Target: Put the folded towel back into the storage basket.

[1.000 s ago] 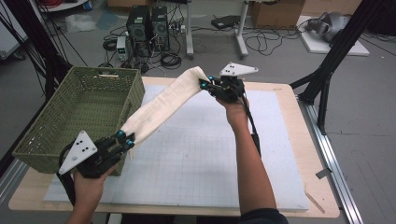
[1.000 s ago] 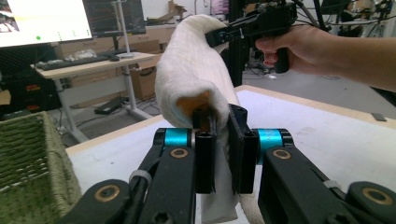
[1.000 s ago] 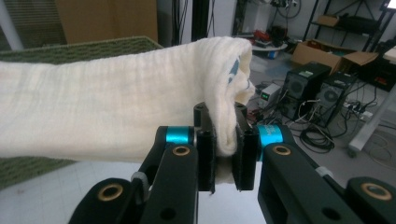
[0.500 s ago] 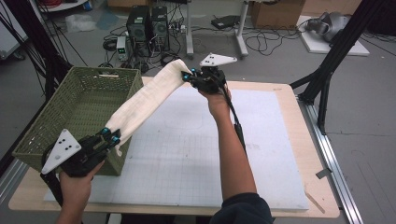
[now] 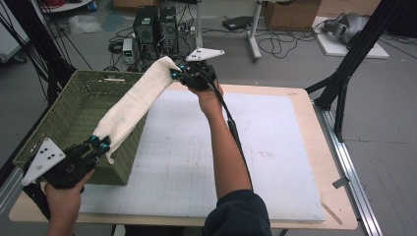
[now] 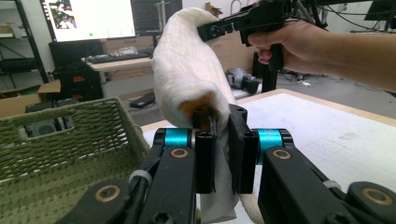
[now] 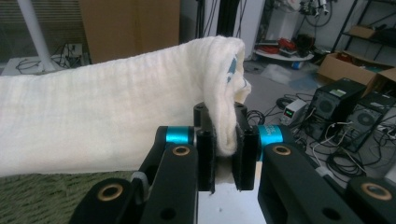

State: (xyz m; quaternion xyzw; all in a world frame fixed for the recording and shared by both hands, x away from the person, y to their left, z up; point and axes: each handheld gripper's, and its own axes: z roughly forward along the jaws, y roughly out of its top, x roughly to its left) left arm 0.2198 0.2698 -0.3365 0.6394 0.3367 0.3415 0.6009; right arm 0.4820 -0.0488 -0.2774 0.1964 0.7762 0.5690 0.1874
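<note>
Two grippers stretch a cream towel (image 5: 132, 104) above the green basket (image 5: 59, 123). From table centre, the left gripper (image 5: 102, 144) at eight o'clock pinches one end between its jaws, while the right gripper (image 5: 178, 73) near twelve o'clock clamps the other end.

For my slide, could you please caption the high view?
Both grippers, left and right, hold a white cloth stretched above the basket.
</note>
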